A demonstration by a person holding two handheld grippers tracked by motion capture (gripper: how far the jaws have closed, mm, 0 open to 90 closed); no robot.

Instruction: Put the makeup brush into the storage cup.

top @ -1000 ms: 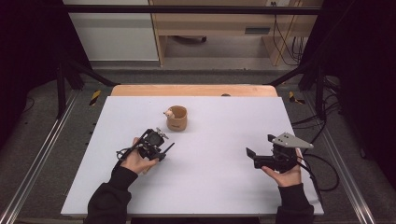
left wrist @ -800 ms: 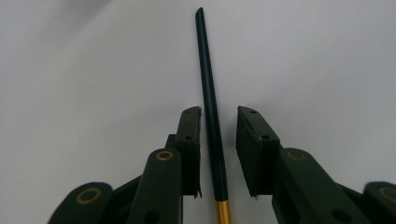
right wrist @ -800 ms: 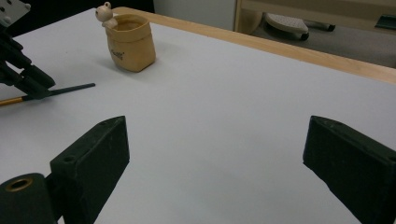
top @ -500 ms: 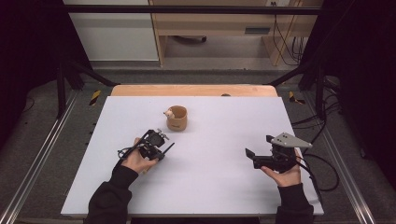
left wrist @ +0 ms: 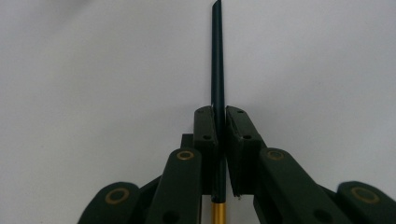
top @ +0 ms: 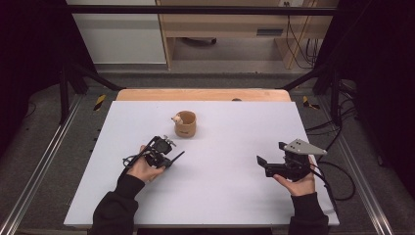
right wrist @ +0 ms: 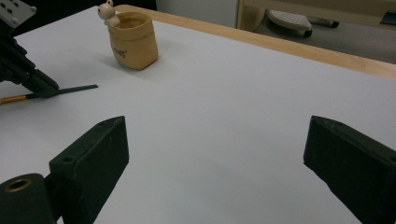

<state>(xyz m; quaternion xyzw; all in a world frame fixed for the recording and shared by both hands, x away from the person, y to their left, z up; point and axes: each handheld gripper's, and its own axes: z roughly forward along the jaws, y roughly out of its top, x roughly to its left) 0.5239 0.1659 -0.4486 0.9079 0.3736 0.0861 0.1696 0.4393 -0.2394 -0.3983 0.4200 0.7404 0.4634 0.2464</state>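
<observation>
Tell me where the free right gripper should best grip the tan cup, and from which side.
Probably the cup wall, from its open right side: it stands upright, the figurine sits on the far-left rim, and the right gripper jaws are open.

The table [top: 220,196] top is plain pale white-grey, with a light wood strip [top: 203,94] along its far edge at upper centre. The cup [top: 186,125] above centre is tan, with a small cream figure [right wrist: 108,11] on its rim and dark print on its side, too small to read. The pen [left wrist: 217,70] is dark, perhaps blue-black, with a gold end. Both grippers [top: 169,159] [top: 264,164] are black; the right one carries a grey plate.
</observation>
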